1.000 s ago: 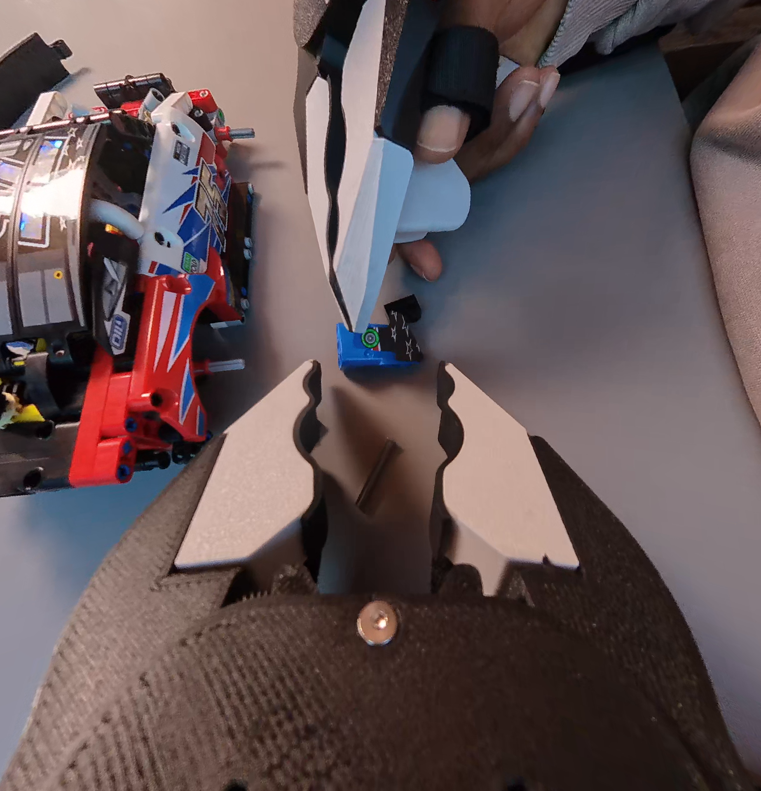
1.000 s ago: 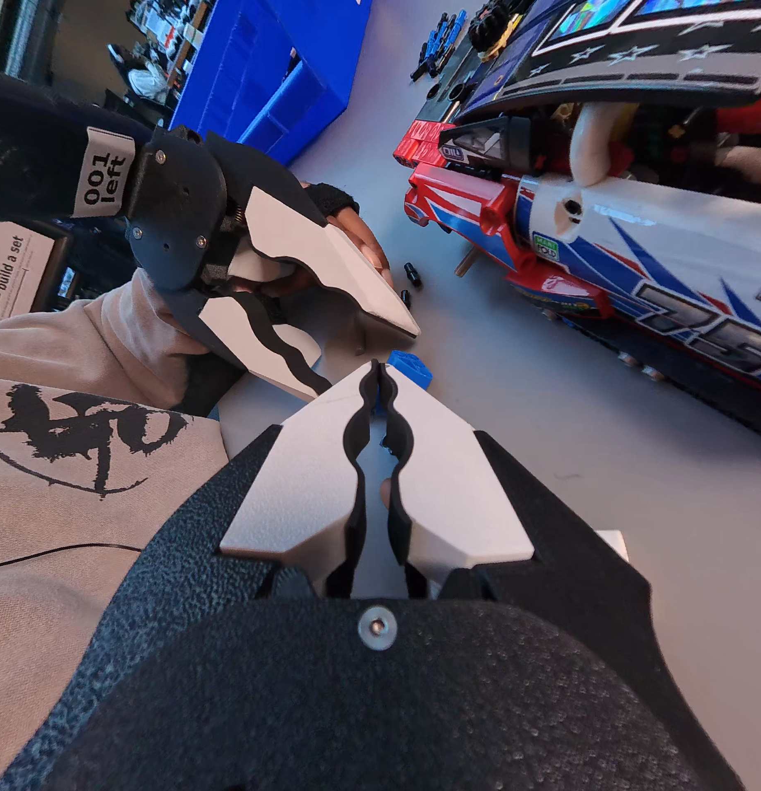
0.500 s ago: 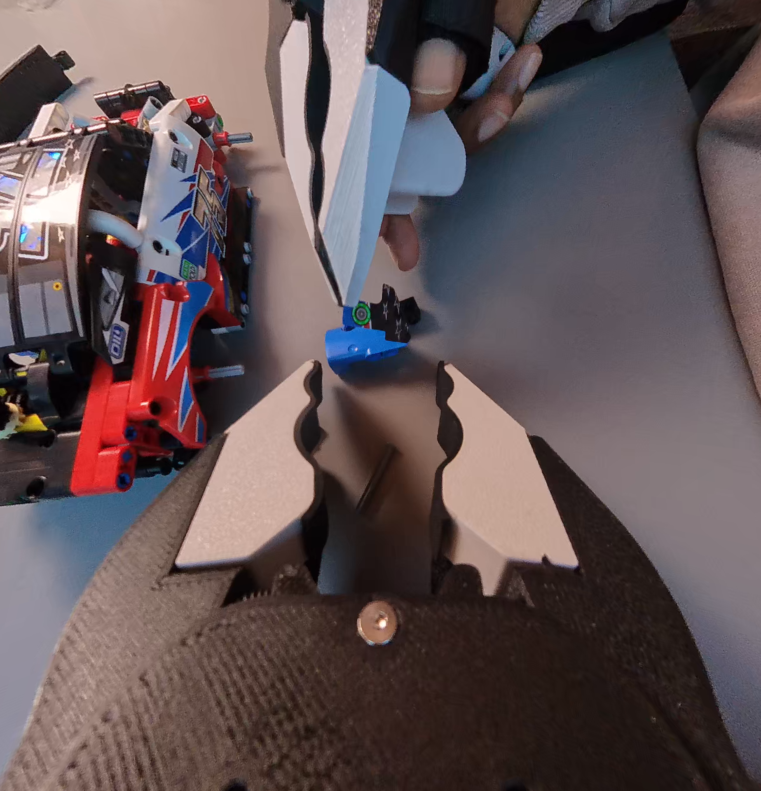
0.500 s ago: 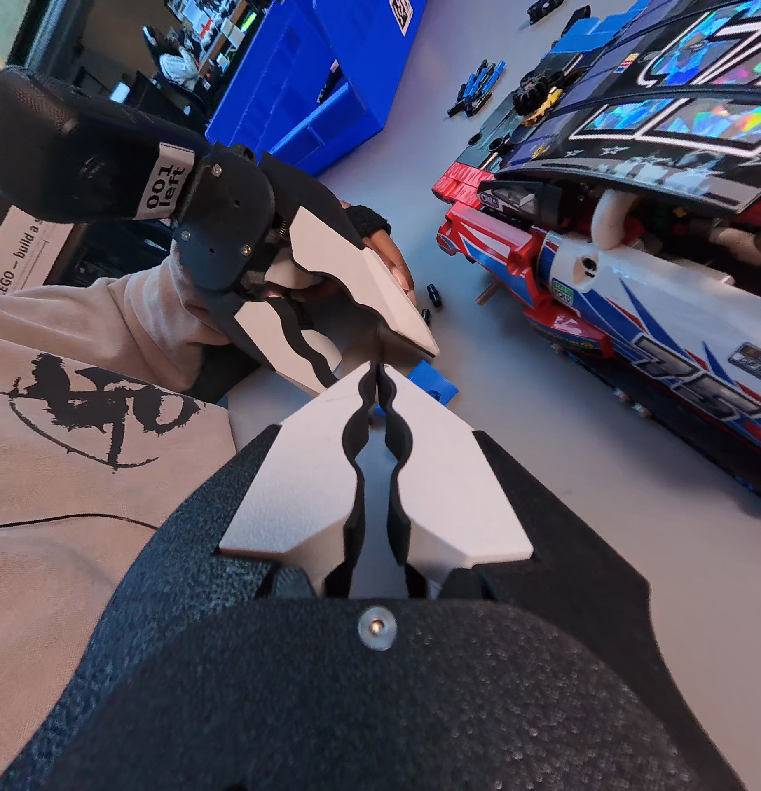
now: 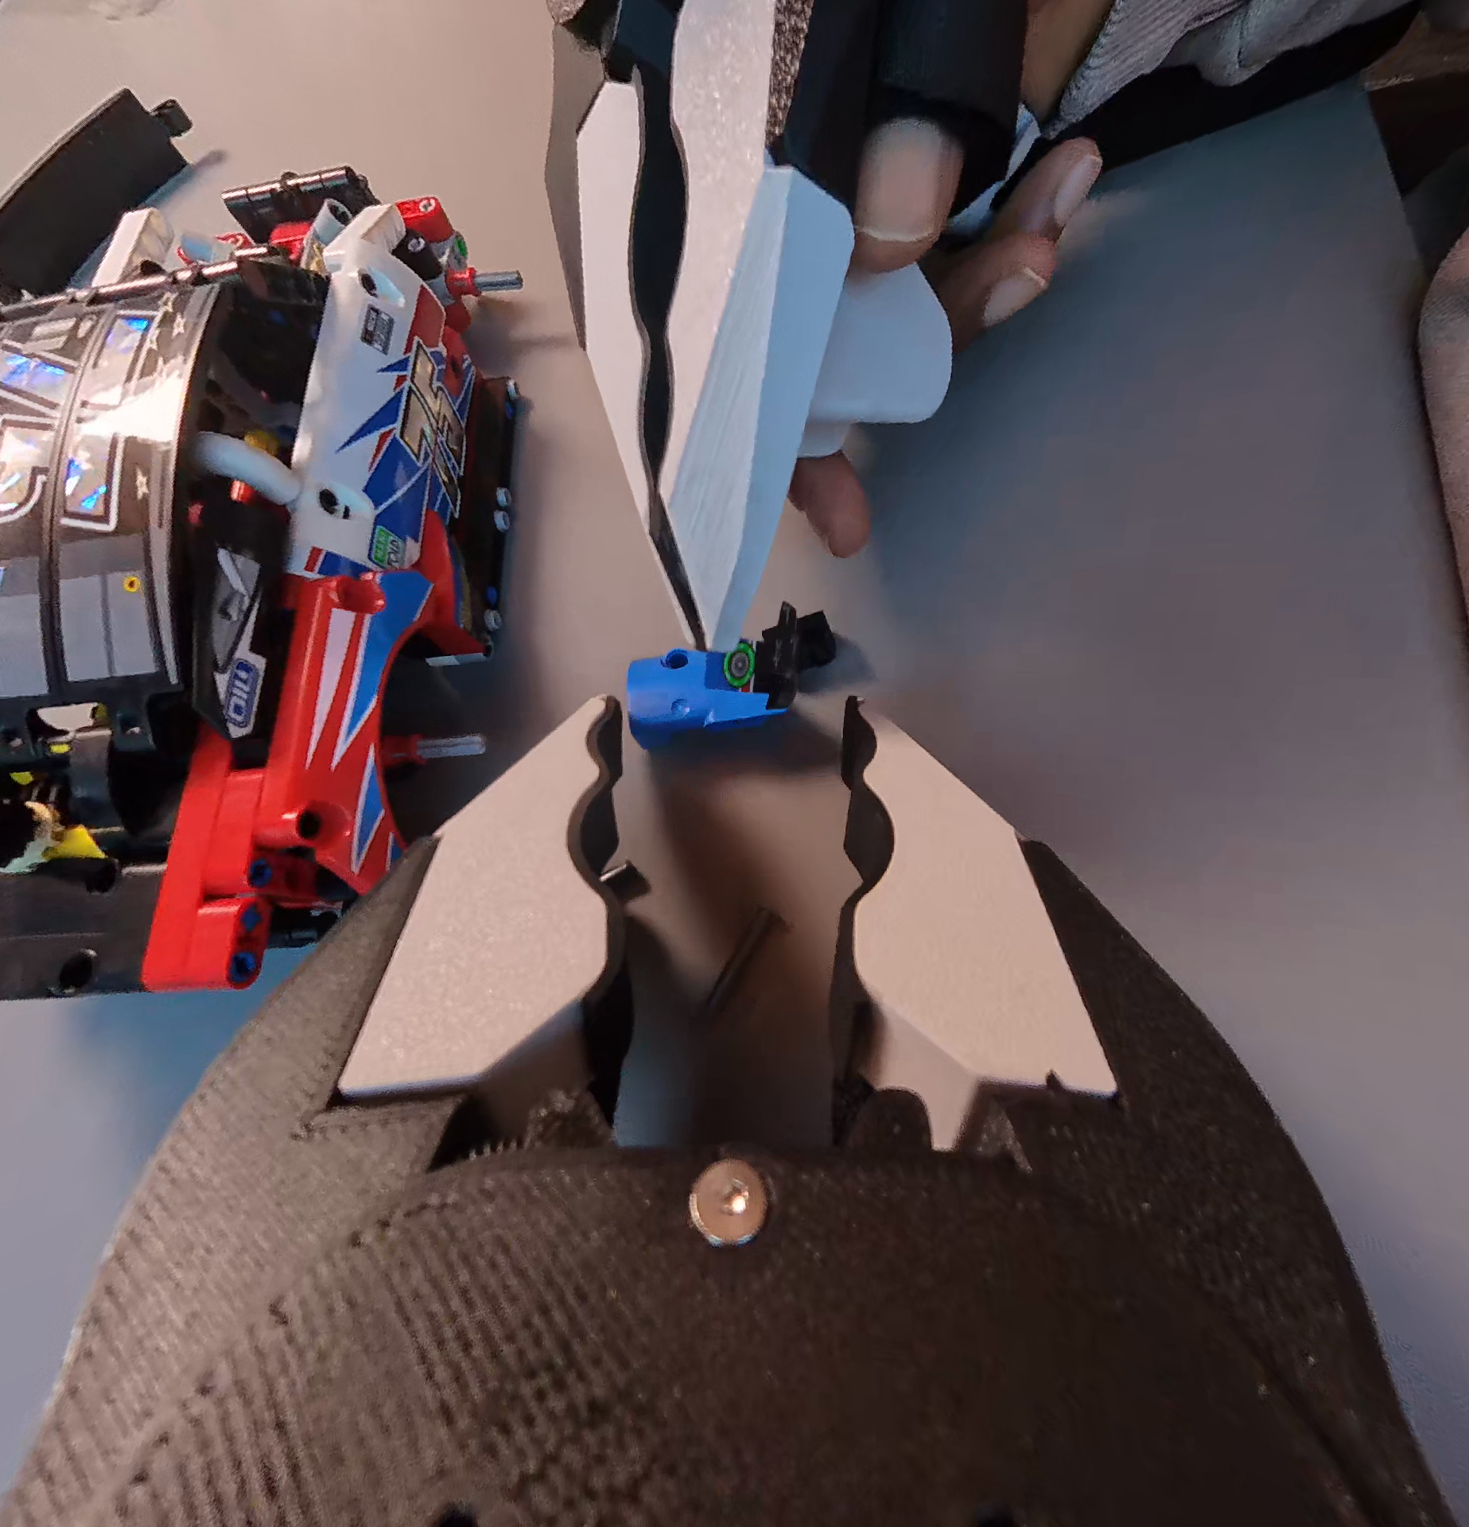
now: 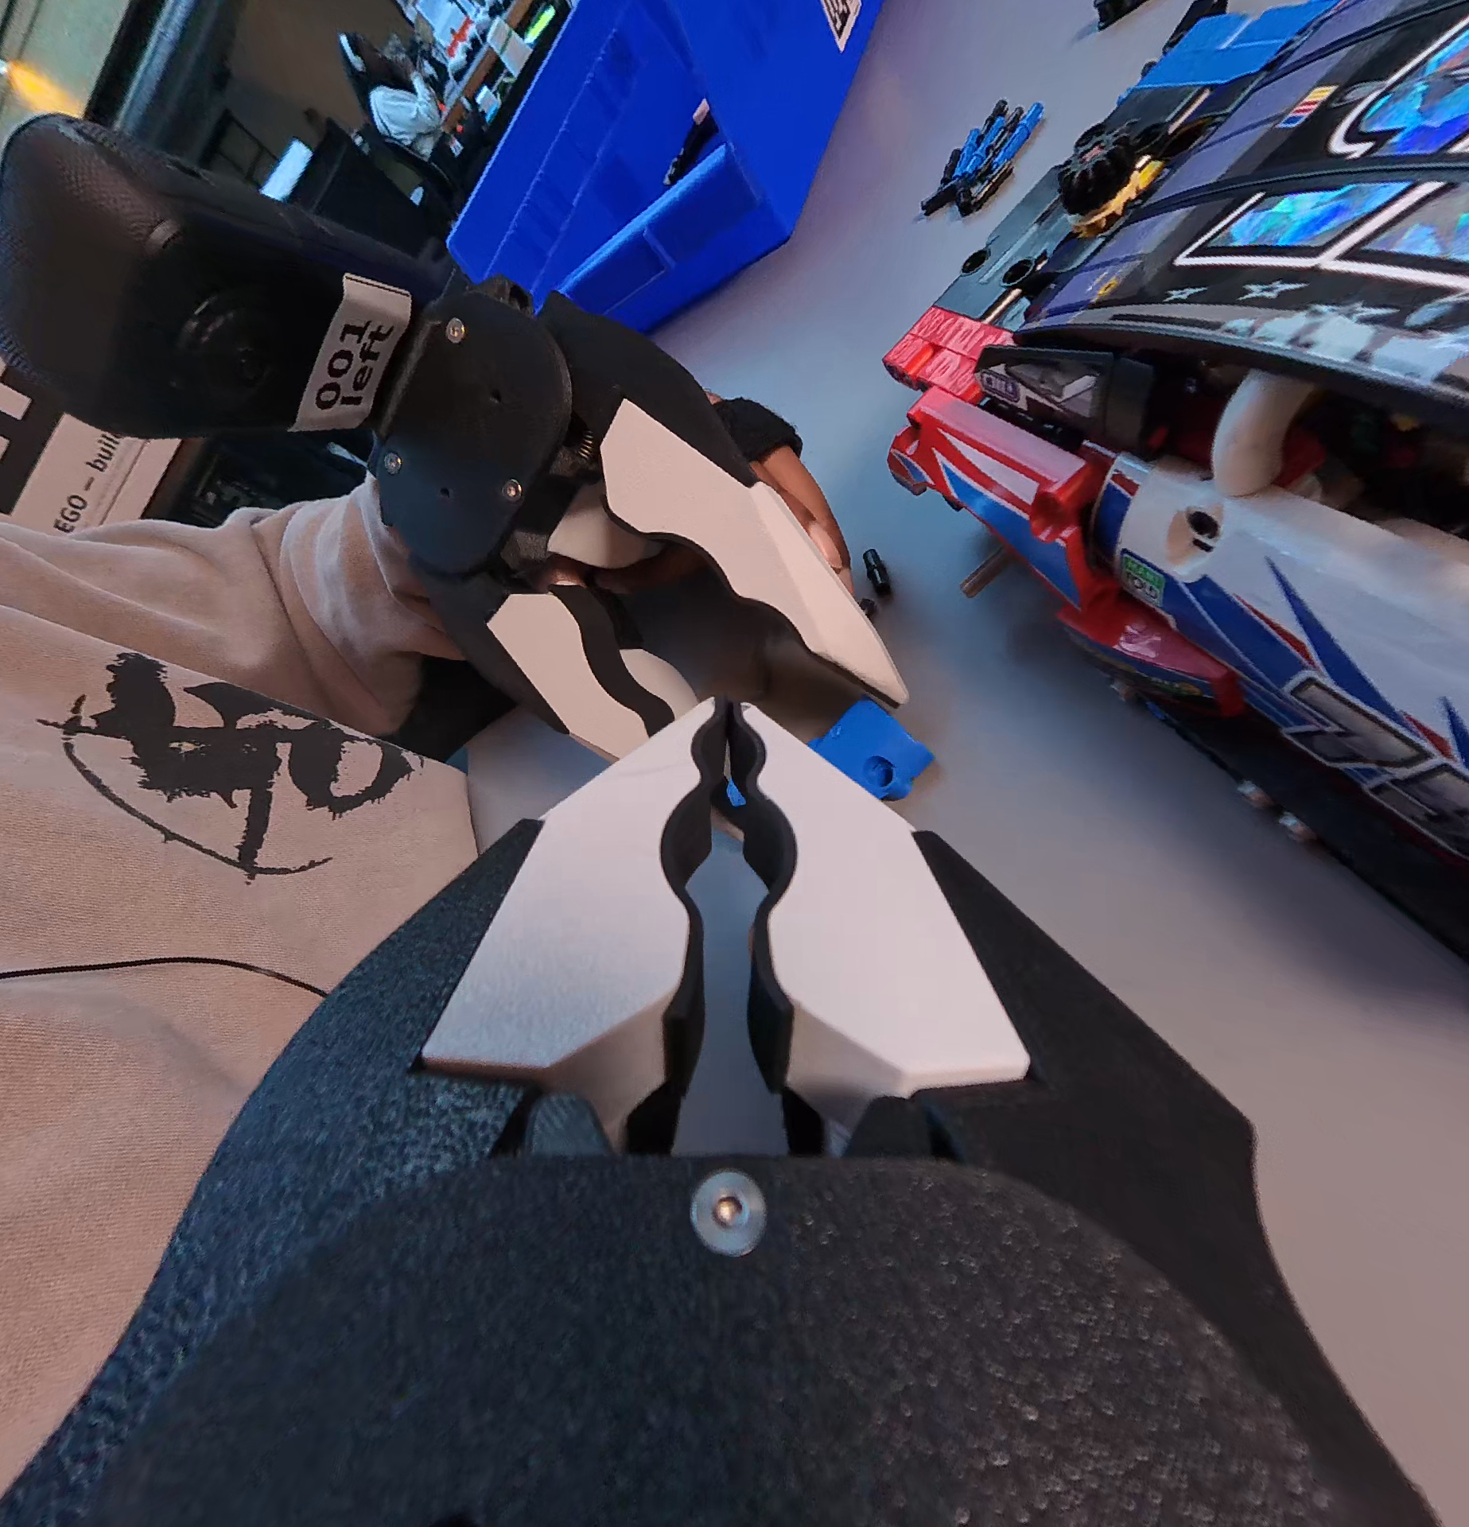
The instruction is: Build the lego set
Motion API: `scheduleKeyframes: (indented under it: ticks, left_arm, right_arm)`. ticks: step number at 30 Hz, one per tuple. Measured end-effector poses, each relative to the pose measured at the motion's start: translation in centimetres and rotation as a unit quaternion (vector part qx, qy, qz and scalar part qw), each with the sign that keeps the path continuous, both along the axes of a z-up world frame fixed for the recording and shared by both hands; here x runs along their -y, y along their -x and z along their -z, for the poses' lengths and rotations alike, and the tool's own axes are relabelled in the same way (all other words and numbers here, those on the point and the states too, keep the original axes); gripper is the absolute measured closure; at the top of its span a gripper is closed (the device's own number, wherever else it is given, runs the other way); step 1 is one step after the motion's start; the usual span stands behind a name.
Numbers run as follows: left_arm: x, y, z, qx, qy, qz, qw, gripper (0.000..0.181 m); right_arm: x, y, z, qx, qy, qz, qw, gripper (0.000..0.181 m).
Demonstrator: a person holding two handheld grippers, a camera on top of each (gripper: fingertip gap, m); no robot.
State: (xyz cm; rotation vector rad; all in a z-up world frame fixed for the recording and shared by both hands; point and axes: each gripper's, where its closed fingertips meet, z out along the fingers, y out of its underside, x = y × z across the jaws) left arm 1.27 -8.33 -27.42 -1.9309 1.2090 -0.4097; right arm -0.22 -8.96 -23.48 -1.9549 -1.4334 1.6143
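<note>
A small blue piece (image 5: 689,698) with a black starred part (image 5: 789,653) hangs at the tip of my right gripper (image 6: 727,712), which is shut on it. In the right wrist view the blue piece (image 6: 875,756) pokes out to the right of the shut fingers. My left gripper (image 5: 727,706) is open and empty, its tips just short of the piece, the left tip almost touching it. The large red, white, blue and black lego car (image 5: 301,578) lies to the left; in the right wrist view the car (image 6: 1293,578) is at right.
A thin black axle (image 5: 739,963) and a small black pin (image 5: 623,876) lie on the grey table between my left fingers. More black pins (image 6: 875,570) lie by the car. A blue bin (image 6: 656,165) and loose pins (image 6: 979,157) stand farther off. The person's beige sweater (image 6: 177,826) is close. The tips of both grippers are at nearly the same place.
The right gripper has lifted and turned the blue piece, so that its blue end now points at my left fingertip. The left gripper stays open in place.
</note>
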Motion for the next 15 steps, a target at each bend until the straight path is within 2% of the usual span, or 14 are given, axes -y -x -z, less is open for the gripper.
scheduleKeyframes:
  ticks: [1,5,11,15]
  left_arm:
    - [-0.1,-0.1,0.0,-0.001,-0.003,-0.002,1.000,0.131]
    - [-0.4,-0.1,0.0,-0.009,-0.016,-0.007,1.000,0.142]
    - [-0.6,0.2,-0.1,-0.009,-0.021,-0.014,1.000,0.143]
    - [-0.6,0.2,-0.1,-0.012,-0.030,-0.015,0.999,0.143]
  right_arm:
    - [0.1,0.0,0.0,-0.001,-0.003,-0.003,1.000,0.181]
    - [0.4,0.1,-0.2,-0.008,-0.004,-0.010,1.000,0.181]
    - [-0.1,-0.1,-1.0,-0.022,-0.013,0.002,1.000,0.181]
    - [-0.6,-0.4,-2.2,-0.039,0.015,0.005,0.999,0.181]
